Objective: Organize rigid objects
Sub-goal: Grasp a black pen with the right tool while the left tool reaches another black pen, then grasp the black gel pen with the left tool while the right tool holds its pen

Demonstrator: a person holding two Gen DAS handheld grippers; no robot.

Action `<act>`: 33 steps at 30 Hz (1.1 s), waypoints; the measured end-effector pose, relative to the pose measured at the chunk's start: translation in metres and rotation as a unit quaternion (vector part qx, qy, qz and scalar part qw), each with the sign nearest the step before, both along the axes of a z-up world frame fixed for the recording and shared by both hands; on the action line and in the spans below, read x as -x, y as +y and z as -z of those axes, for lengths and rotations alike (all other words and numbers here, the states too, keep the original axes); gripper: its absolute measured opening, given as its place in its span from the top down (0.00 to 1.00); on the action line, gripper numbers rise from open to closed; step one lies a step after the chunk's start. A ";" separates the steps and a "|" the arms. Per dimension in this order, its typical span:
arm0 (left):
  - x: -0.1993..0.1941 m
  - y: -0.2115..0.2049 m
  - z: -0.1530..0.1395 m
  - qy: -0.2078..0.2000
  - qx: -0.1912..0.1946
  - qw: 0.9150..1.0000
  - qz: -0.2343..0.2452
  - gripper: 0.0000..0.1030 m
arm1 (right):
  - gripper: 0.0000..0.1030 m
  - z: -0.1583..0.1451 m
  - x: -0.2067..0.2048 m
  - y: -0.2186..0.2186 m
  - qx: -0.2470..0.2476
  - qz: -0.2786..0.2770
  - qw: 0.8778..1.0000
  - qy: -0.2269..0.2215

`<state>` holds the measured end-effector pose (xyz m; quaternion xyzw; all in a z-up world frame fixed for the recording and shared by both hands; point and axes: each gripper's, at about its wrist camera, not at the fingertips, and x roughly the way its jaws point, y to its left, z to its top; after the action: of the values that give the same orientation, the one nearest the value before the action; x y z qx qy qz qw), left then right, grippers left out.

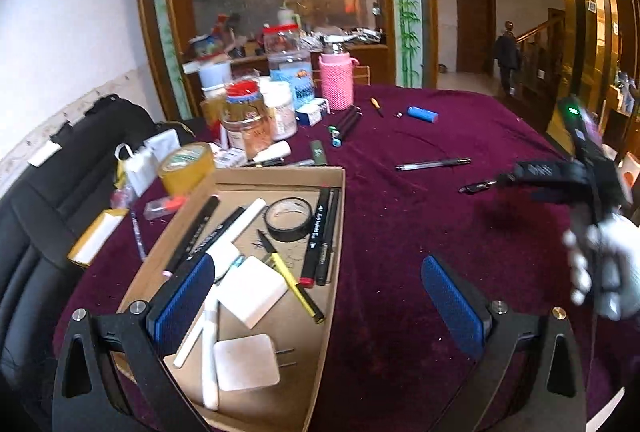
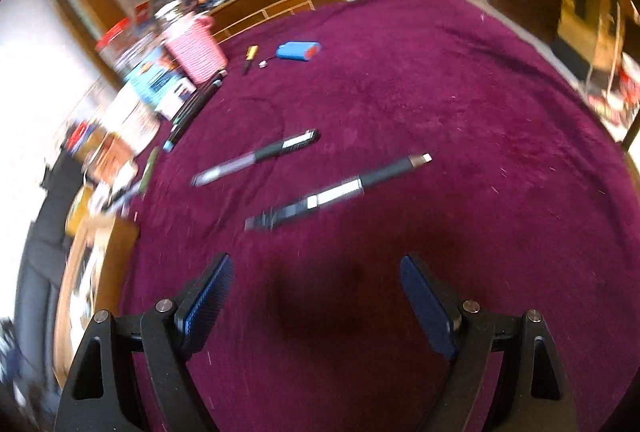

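Ahead of the open right gripper (image 2: 316, 296), apparently a pen (image 2: 340, 191).

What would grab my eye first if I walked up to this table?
The deep purple tablecloth fills both views. At its near left sits a cardboard tray crammed with markers and white chargers. Behind it, a pink knitted bottle stands among jars, and two loose pens lie mid-table.

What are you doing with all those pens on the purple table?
Tidying up. A person holds a grabber in each hand and collects loose things into the cardboard box, which already has markers, chargers and tape. The left gripper is open over the box's edge. The right gripper is open too, empty, above the cloth near the black pen and a dark stick.
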<state>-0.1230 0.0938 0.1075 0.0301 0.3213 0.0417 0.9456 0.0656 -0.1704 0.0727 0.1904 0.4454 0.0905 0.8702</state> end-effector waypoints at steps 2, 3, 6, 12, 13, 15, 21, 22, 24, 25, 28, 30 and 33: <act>-0.004 0.002 0.000 0.003 0.001 1.000 0.001 0.00 | 0.15 0.002 -0.021 0.004 -0.007 0.019 1.000 0.015; -0.006 0.004 0.000 0.003 -0.001 1.000 0.001 0.00 | 0.16 0.002 -0.027 0.006 -0.010 0.023 0.999 0.020; -0.011 0.009 0.000 0.008 -0.003 1.000 0.006 0.00 | 0.23 0.009 -0.048 0.018 0.006 0.043 0.998 0.043; -0.033 0.015 -0.005 0.016 0.024 0.999 0.040 0.00 | 0.70 0.007 -0.066 0.047 0.135 0.064 0.988 0.032; -0.040 0.015 -0.006 0.019 0.036 0.998 0.057 0.00 | 0.73 0.007 -0.065 0.047 0.147 0.061 0.987 0.028; -0.054 0.013 -0.009 0.026 0.062 0.994 0.089 0.00 | 0.83 0.007 -0.060 0.035 0.129 0.057 0.990 0.025; -0.117 -0.029 -0.021 0.029 0.050 0.981 0.183 0.02 | 0.89 0.011 -0.030 -0.003 0.088 0.057 0.994 0.019; -0.130 -0.040 -0.020 0.029 0.040 0.979 0.198 0.03 | 0.89 0.012 -0.025 -0.007 0.081 0.056 0.995 0.016; -0.160 -0.064 -0.011 0.052 0.028 0.972 0.228 0.04 | 0.89 0.013 -0.017 -0.016 0.053 0.055 0.997 0.011; -0.174 -0.073 -0.005 0.068 0.025 0.968 0.239 0.07 | 0.89 0.014 -0.018 -0.017 0.046 0.054 0.997 0.010; -0.219 -0.105 0.024 0.121 -0.004 0.958 0.261 0.21 | 0.89 0.016 -0.019 -0.020 0.029 0.048 0.998 0.008; -0.244 -0.123 0.047 0.153 -0.031 0.950 0.270 0.35 | 0.89 0.017 -0.019 -0.023 0.014 0.044 0.999 0.006; -0.267 -0.139 0.072 0.174 -0.071 0.941 0.281 0.45 | 0.89 0.019 -0.021 -0.029 -0.008 0.039 0.999 0.004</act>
<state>0.1443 -0.0456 0.0352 0.1933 0.4554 -0.2082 0.8437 0.0863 -0.1996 0.0538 0.2148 0.4406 0.0592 0.8696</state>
